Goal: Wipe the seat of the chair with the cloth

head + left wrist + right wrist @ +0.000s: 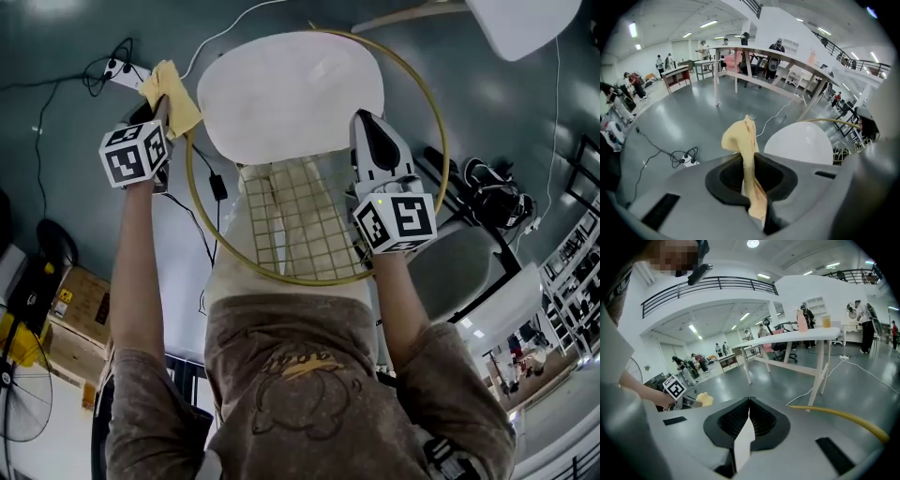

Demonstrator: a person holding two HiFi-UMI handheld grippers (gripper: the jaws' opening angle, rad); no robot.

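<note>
The chair's white seat (291, 94) lies below me, ringed by a gold hoop (436, 122) with a wire grid back (291, 220). My left gripper (161, 105) is just off the seat's left edge, shut on a yellow cloth (173, 94). The cloth (743, 140) stands up out of the closed jaws in the left gripper view, with the seat (799, 143) to its right. My right gripper (368, 122) is at the seat's right edge, shut on the thin white seat edge (743, 446). The hoop (843, 417) curves off to its right.
A power strip with cables (122, 70) lies on the grey floor left of the chair. Another white chair (520, 23) stands at top right. Cardboard boxes (80, 300) and a fan (23, 403) are at lower left. A white table (801, 336) and people stand farther off.
</note>
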